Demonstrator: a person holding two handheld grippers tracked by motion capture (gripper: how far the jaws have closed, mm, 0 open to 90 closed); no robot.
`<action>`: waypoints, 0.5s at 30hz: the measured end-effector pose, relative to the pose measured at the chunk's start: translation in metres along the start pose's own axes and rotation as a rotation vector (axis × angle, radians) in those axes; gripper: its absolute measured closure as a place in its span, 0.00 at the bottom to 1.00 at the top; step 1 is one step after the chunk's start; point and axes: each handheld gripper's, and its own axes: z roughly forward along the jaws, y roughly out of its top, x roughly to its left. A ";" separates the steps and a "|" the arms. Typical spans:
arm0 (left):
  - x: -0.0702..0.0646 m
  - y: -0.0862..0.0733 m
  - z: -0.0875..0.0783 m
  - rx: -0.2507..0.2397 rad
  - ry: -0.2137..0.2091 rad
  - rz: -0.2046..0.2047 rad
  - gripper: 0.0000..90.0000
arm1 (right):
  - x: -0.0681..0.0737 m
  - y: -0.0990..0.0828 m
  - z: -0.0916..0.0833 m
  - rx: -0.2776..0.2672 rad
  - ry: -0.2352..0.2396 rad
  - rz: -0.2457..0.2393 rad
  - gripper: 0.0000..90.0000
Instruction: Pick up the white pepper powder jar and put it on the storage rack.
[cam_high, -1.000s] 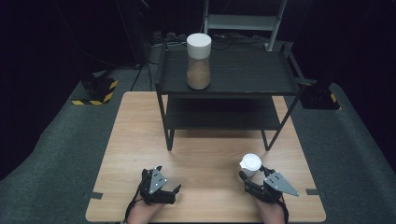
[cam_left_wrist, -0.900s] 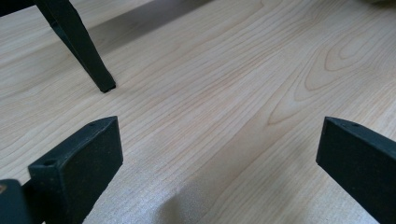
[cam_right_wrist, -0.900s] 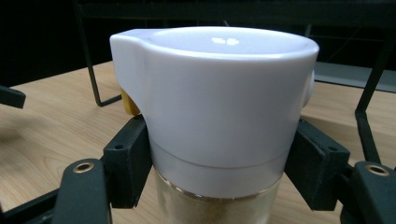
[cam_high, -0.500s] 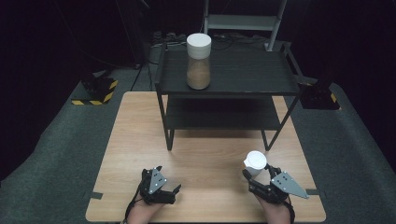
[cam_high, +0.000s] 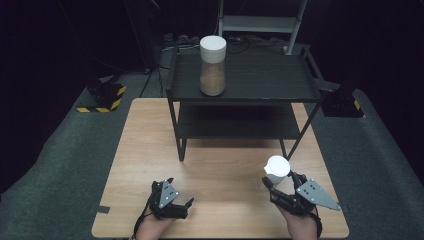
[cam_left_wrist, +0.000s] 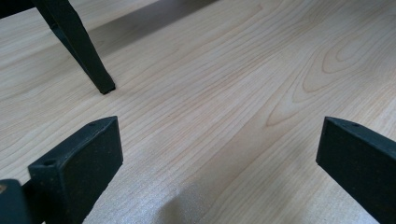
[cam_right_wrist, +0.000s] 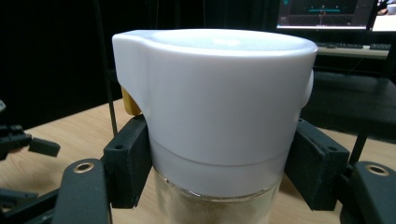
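High view has my right gripper (cam_high: 281, 186) near the counter's (cam_high: 225, 200) front right corner, clenched on a white-capped jar (cam_high: 276, 170), with my left gripper (cam_high: 176, 199) well apart from it near the front left. Right gripper view shows that jar (cam_right_wrist: 212, 107) upright between my two black jaws, which press its sides where the white cap meets the clear glass; pale powder lies inside the glass. Left gripper view shows my jaws spread wide with bare wood between them, and a black shelf leg (cam_left_wrist: 79, 46) standing ahead. On the black shelf (cam_high: 270, 80) at the counter's far side stands a second white-capped jar (cam_high: 212, 65) with brown contents.
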 end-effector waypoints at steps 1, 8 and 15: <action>0.000 0.000 0.000 -0.001 0.000 -0.001 0.01 | 0.000 0.000 0.000 0.000 0.000 0.000 0.34; 0.001 0.000 0.000 -0.002 -0.004 -0.002 0.01 | 0.000 0.019 0.002 -0.025 0.013 -0.005 0.34; 0.002 -0.001 -0.001 -0.004 -0.008 -0.003 0.01 | -0.001 0.035 0.002 -0.060 0.017 -0.007 0.34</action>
